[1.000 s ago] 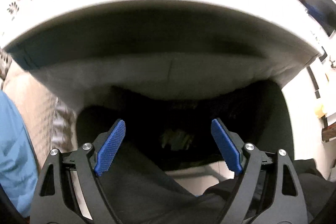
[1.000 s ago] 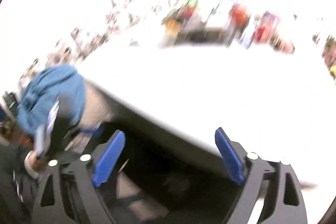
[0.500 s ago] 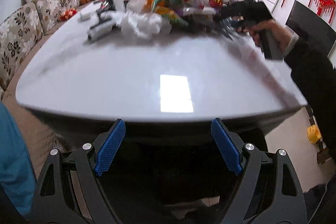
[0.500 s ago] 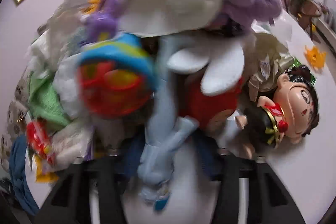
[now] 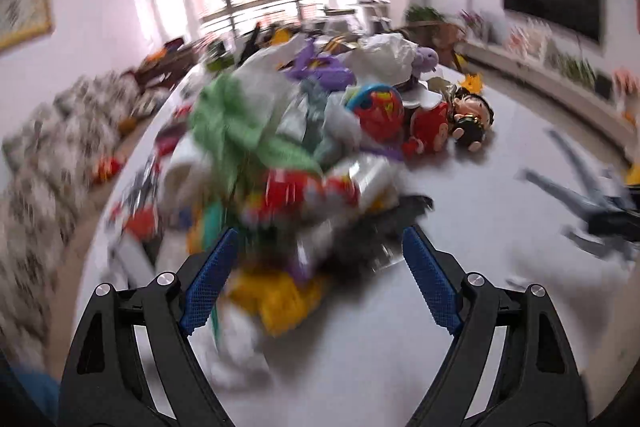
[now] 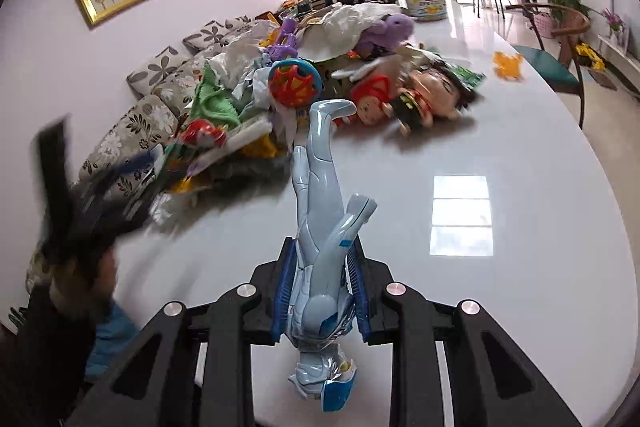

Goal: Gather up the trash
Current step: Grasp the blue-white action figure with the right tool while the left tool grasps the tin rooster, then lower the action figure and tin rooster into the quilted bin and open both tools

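A heap of toys, wrappers and cloth (image 5: 304, 147) lies on a white glossy table (image 5: 480, 307); it also shows in the right wrist view (image 6: 288, 95). My left gripper (image 5: 316, 271) is open and empty, hovering just before the blurred near edge of the heap. My right gripper (image 6: 320, 291) is shut on a pale blue action figure (image 6: 320, 227), held upside down above the table, legs pointing at the heap. The right gripper shows blurred in the left wrist view (image 5: 592, 211); the left one shows blurred in the right wrist view (image 6: 80, 195).
A big-headed doll (image 6: 432, 99), a red doll (image 6: 372, 99), a red and blue ball (image 6: 294, 83) and a purple plush (image 6: 388, 27) lie in the heap. An orange scrap (image 6: 508, 65) lies apart. A floral sofa (image 6: 152, 115) runs along the left; a chair (image 6: 560, 39) stands at the right.
My left gripper has risen from the table edge to just before the heap. My right gripper has pulled back from the heap with the blue figure in its jaws.
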`<move>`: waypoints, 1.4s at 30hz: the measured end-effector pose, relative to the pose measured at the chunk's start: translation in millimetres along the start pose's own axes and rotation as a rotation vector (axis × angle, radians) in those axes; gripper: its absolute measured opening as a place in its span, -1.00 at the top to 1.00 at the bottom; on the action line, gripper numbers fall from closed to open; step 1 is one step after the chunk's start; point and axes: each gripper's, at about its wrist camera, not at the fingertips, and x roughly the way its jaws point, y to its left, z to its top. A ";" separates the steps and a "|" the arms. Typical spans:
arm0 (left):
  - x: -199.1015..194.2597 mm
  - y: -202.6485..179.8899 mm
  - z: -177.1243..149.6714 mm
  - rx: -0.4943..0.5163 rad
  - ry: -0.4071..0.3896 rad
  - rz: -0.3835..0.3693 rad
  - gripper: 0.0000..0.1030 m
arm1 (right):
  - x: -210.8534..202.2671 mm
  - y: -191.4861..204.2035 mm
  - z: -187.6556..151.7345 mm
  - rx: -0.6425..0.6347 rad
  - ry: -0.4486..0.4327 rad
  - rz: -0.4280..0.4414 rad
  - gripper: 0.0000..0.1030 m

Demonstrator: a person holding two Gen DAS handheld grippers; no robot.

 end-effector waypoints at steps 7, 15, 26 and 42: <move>12.8 23.3 8.9 0.221 0.069 -0.019 -0.59 | -0.9 -1.8 -11.4 0.032 -0.018 0.012 0.49; 45.6 41.3 13.6 0.335 0.139 -0.005 -0.56 | 15.5 1.0 -12.8 0.038 -0.006 0.030 0.49; 31.9 33.5 22.7 0.232 0.064 -0.024 0.15 | -1.0 4.9 -18.2 0.050 -0.027 0.024 0.49; -198.1 -34.9 -128.5 -0.126 -0.101 -0.150 0.15 | -51.0 90.6 -81.0 -0.159 -0.002 0.172 0.49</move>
